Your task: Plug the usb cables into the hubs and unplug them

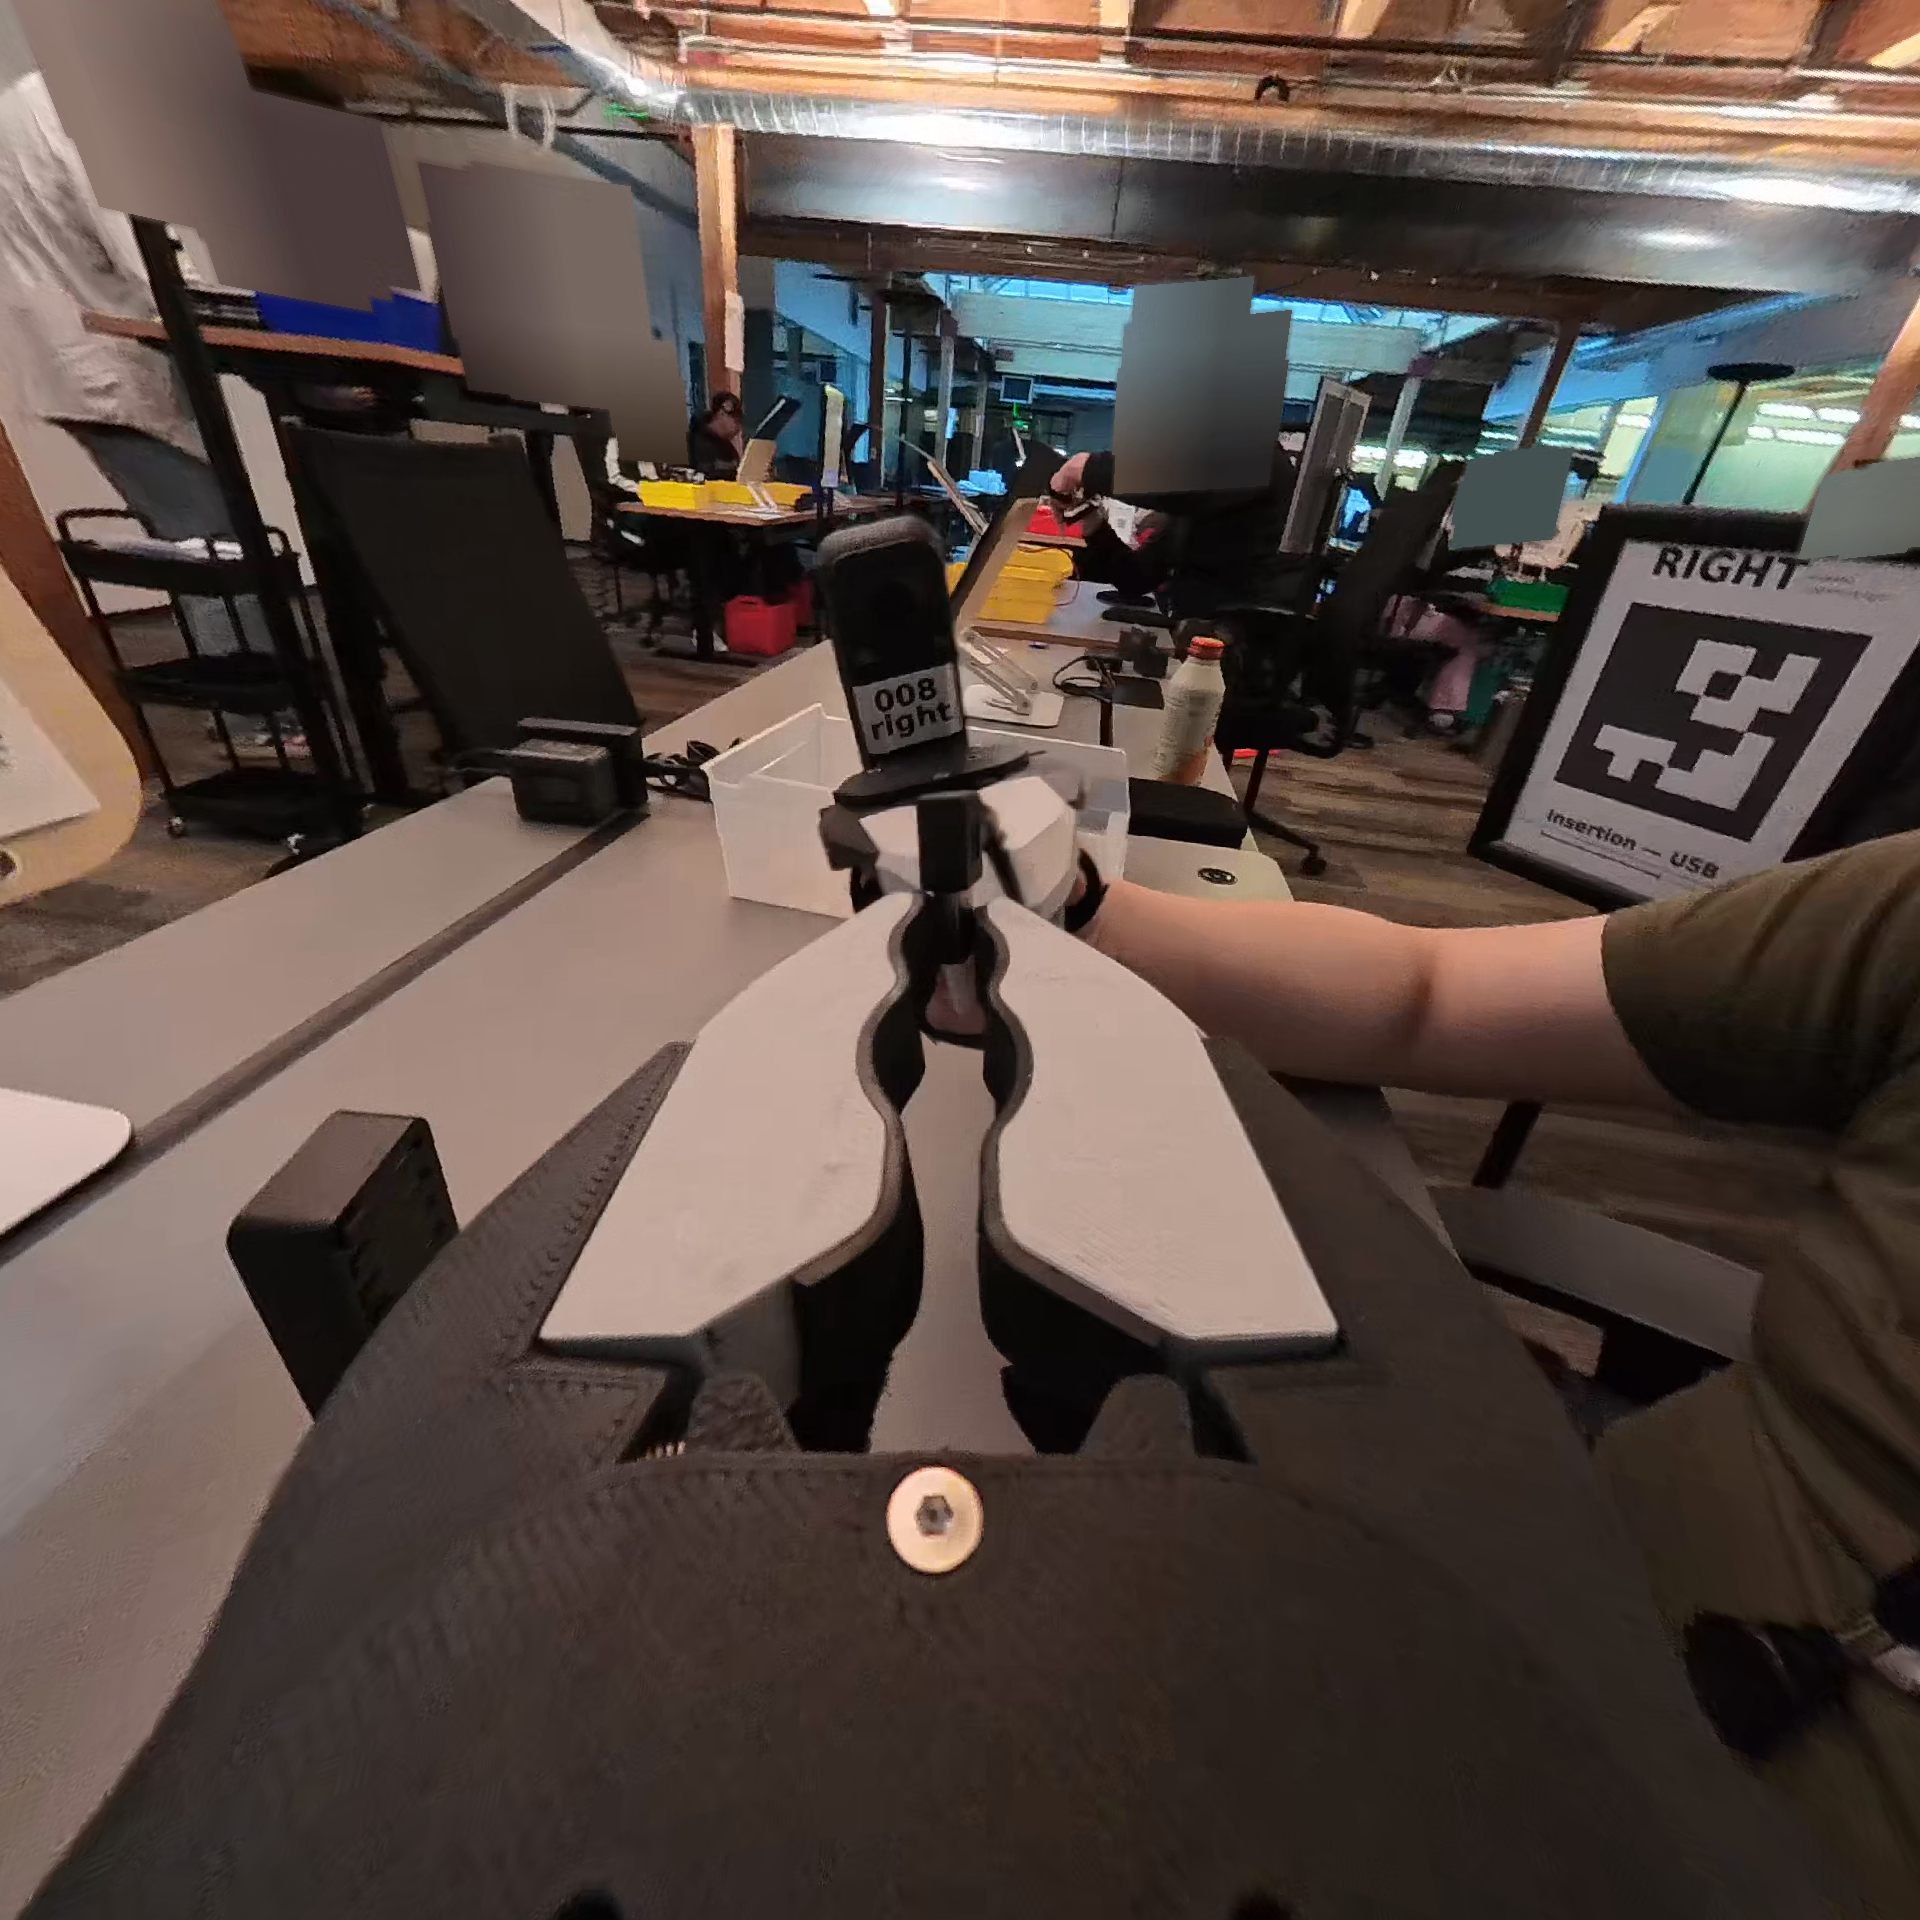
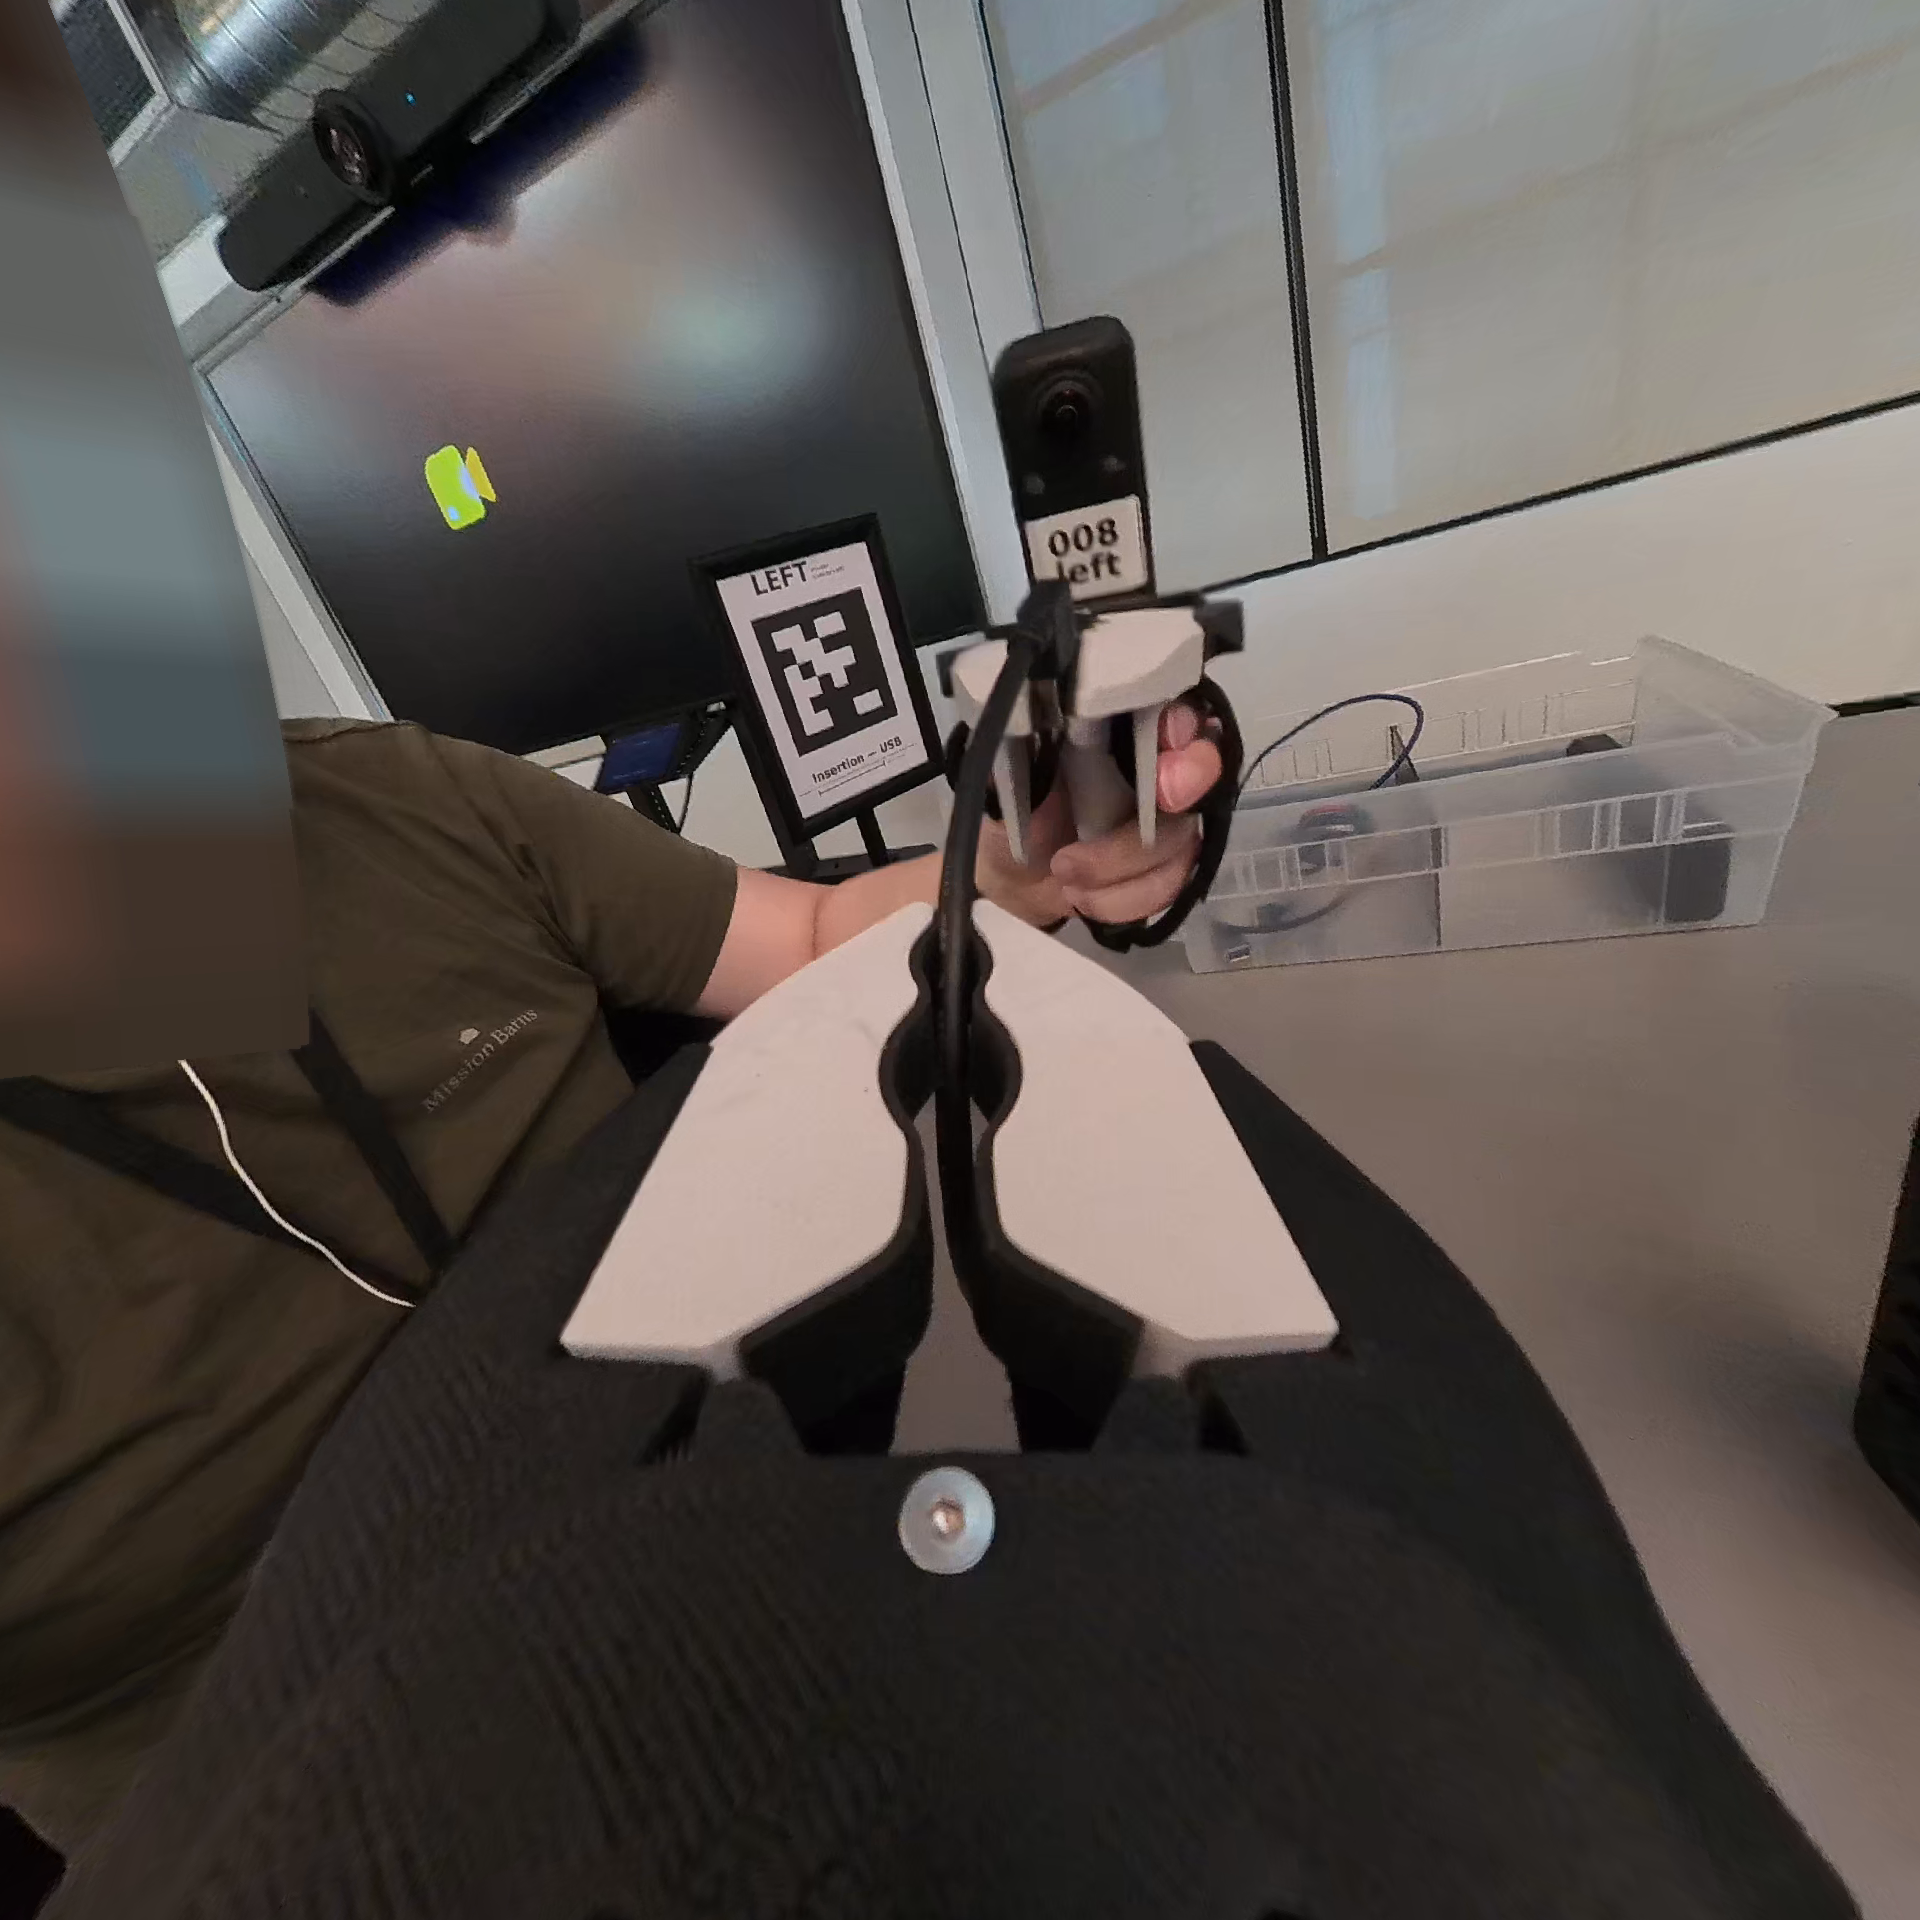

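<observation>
My right gripper (image 2: 951, 925) is shut on a black USB cable (image 2: 961, 810). The cable runs on between its fingers and arcs up to the left gripper (image 2: 1070, 649), which faces it. In the left wrist view my left gripper (image 1: 940, 914) is shut on the cable's black plug end (image 1: 940, 847), which stands up from its fingertips. Right behind it is the right gripper's white body (image 1: 1034, 831). Both grippers are held in the air above the grey table (image 1: 364, 987). No hub shows near the fingers.
A white bin (image 1: 769, 800) stands on the table behind the grippers. A clear bin (image 2: 1558, 821) holds cables. A black box (image 1: 343, 1236), a black adapter (image 1: 571, 769) and a bottle (image 1: 1190, 712) are on the table. Framed marker signs (image 1: 1683, 717) (image 2: 821, 675) stand at either side. One gripper's finger ends stand about 5 centimeters off the other's.
</observation>
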Available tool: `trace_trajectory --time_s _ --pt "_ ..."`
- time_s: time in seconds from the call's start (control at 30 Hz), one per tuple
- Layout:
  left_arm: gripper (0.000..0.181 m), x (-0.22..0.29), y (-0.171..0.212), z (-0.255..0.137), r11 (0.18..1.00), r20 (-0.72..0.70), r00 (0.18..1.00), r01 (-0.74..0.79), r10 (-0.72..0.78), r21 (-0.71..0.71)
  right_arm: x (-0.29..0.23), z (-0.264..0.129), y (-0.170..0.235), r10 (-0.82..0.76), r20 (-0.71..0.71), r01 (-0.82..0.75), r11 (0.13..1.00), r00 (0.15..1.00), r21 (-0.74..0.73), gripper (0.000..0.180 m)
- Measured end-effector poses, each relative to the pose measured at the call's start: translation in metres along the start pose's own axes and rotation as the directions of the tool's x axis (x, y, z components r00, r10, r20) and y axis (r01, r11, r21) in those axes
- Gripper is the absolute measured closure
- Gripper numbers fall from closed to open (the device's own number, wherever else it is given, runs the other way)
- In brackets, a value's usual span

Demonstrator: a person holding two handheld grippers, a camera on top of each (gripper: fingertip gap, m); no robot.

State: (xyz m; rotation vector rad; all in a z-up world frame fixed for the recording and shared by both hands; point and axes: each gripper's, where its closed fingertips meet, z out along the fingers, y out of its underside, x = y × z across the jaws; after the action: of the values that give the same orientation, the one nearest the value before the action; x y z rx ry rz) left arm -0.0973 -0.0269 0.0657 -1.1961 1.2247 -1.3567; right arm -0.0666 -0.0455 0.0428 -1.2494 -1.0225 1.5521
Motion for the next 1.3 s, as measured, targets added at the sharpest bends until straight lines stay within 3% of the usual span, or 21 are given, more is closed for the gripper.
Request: trace_trajectory --time_s 0.1,0.17,0.2,0.3,0.4,0.47,0.57,0.9,0.93,1.03,1.17,1.3 --pt "0.178 0.0 0.009 0.001 0.994 0.008 0.998 -0.065 0.066 -0.09 0.012 -0.004 0.009 -0.022 -0.06 0.02 0.999 0.998 -0.044 0.18" --pt "0.178 -0.003 0.018 0.001 0.972 0.051 0.987 -0.144 0.156 -0.187 0.028 -0.01 0.007 -0.113 -0.199 0.097 0.991 0.974 -0.089 0.148" --pt "0.178 -0.005 0.023 0.001 0.952 0.069 0.975 -0.188 0.21 -0.242 0.032 -0.012 0.001 -0.206 -0.262 0.177 0.975 0.943 -0.133 0.144" --pt "0.178 -0.007 0.038 0.002 0.885 0.089 0.936 -0.288 0.342 -0.365 0.019 0.0 -0.014 -0.541 -0.318 0.445 0.833 0.779 -0.327 0.148" --pt "0.177 -0.006 0.051 0.006 0.831 0.075 0.906 -0.345 0.416 -0.437 0.013 0.02 -0.001 -0.71 -0.24 0.505 0.659 0.662 -0.557 0.148" --pt "0.178 -0.002 0.056 0.008 0.819 0.055 0.902 -0.361 0.427 -0.445 0.015 0.025 0.006 -0.729 -0.231 0.478 0.62 0.644 -0.623 0.151" --pt "0.177 0.001 0.059 0.01 0.809 0.041 0.897 -0.376 0.44 -0.452 0.015 0.028 0.015 -0.691 -0.223 0.439 0.64 0.687 -0.63 0.165" --pt "0.177 0.005 0.07 0.015 0.771 -0.006 0.888 -0.402 0.459 -0.493 0.016 0.018 0.031 -0.669 -0.179 0.385 0.603 0.722 -0.698 0.171" --pt "0.177 0.002 0.069 0.016 0.782 0.021 0.888 -0.394 0.46 -0.483 0.017 0.017 0.031 -0.675 -0.179 0.383 0.594 0.716 -0.708 0.171" --pt "0.141 -0.037 0.063 0.006 0.823 0.22 0.849 -0.349 0.48 -0.449 0.022 0.001 0.021 -0.709 -0.215 0.369 0.572 0.672 -0.733 0.171" --pt "0.125 -0.11 0.089 -0.014 0.929 0.435 0.867 -0.077 0.241 -0.361 0.022 -0.026 -0.017 -0.714 -0.336 0.36 0.632 0.614 -0.686 0.171" --pt "0.113 -0.164 0.134 -0.011 0.928 0.485 0.868 0.085 0.11 -0.363 0.011 -0.04 -0.039 -0.68 -0.378 0.409 0.702 0.629 -0.583 0.171"
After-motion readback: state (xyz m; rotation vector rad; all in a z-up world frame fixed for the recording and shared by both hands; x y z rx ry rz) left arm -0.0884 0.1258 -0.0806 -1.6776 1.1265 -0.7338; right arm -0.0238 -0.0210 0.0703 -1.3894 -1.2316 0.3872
